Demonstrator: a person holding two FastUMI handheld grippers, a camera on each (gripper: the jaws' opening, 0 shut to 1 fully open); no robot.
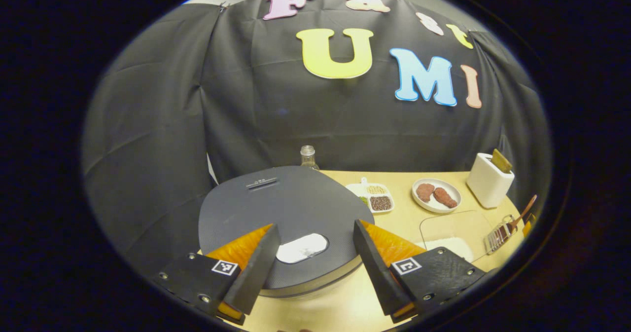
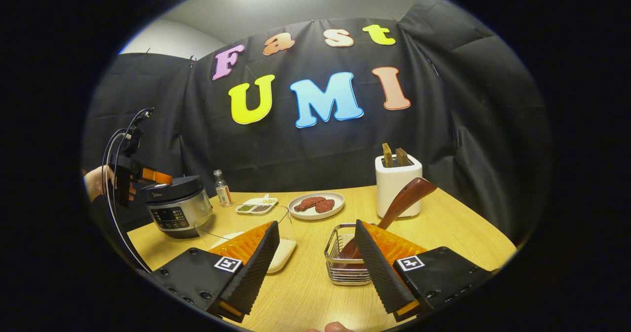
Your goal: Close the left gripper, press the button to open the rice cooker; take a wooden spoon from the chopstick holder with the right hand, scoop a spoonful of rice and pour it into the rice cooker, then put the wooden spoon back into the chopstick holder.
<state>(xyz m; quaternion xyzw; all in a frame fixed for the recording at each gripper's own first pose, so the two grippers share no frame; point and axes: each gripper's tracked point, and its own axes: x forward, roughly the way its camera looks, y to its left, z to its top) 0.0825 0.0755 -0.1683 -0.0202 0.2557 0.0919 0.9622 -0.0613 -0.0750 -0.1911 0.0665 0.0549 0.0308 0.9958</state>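
Both grippers spread wide, left gripper above rice cooker

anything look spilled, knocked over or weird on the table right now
Nothing stands out. The rice cooker sits upright with its lid shut, the wooden spoon leans in the chopstick holder, and no rice shows on the table.
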